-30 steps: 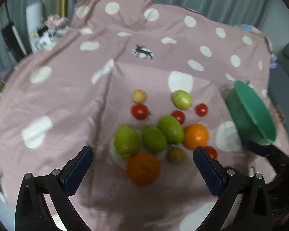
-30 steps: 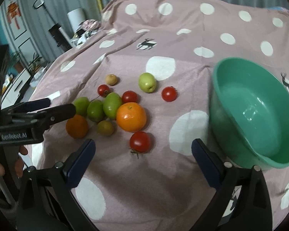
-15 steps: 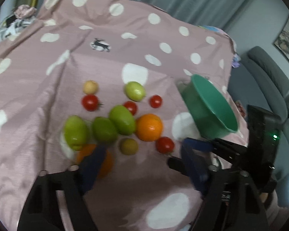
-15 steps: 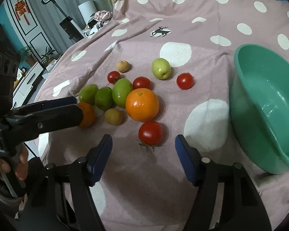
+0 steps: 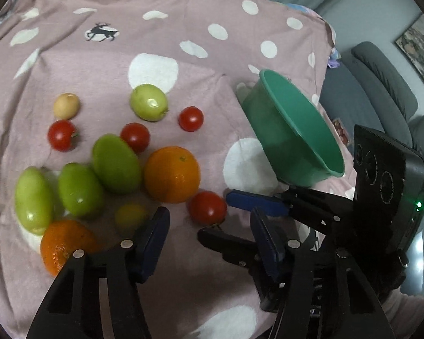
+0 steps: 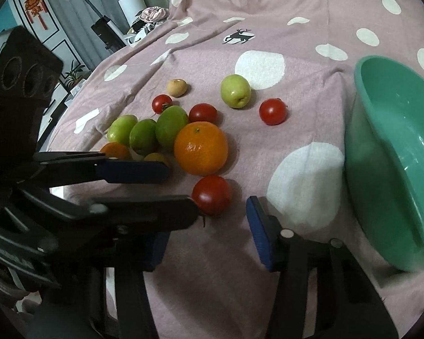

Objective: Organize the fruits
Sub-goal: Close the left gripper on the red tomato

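On the dotted cloth (image 5: 104,65), five tomatoes (image 5: 207,207), two oranges (image 5: 171,173), one green bowl (image 5: 294,138), both jaws empty, closing.

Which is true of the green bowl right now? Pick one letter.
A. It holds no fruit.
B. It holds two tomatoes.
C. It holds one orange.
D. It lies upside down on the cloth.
A: the green bowl shows a bare inside in the right wrist view, and all the fruit, such as the big orange, lies on the cloth.

Green bowl (image 6: 393,152) — pink white-dotted cloth (image 6: 296,28)
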Available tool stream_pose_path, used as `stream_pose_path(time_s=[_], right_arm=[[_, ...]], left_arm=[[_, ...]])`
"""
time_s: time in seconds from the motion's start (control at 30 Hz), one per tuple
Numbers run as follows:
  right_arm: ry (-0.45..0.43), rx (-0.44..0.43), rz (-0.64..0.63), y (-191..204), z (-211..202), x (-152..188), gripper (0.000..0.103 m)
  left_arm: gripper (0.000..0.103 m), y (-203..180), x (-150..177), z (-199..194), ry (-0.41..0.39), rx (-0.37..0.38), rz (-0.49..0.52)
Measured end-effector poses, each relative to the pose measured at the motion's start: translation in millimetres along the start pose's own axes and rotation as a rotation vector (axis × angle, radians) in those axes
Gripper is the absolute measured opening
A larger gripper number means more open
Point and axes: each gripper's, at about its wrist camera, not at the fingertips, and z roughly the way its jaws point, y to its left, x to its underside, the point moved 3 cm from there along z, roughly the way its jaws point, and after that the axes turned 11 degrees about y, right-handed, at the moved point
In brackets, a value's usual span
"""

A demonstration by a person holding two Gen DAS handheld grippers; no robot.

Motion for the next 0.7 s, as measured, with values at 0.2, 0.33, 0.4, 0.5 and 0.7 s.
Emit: stream_pose_path(time_s=[0.2,0.33,0.4,0.5,0.7], right_arm=[[0.024,0.040,-0.051,2,4,-3,0.049],[0.048,0.072,-0.092,0,8,-5,0.046],[0.060,0.083,-0.105,0,9,-7,0.044],[0.071,0.101,-0.127,0,10,-8,0.034],[0.079,0.112,-0.153,6,14,-10,0.032]], left_arm=[[0.053,0,-9,16,0.069,-0.014,-0.012],[0.044,1,-12,22,0.096,0.005,-0.033],[0.041,0,-13,23,0.095,0.009,-0.030],[0.034,-1,-15,24,0.091,0.027,-0.037],[0.032,4,-16,23,0.079,0.028,-0.040]])
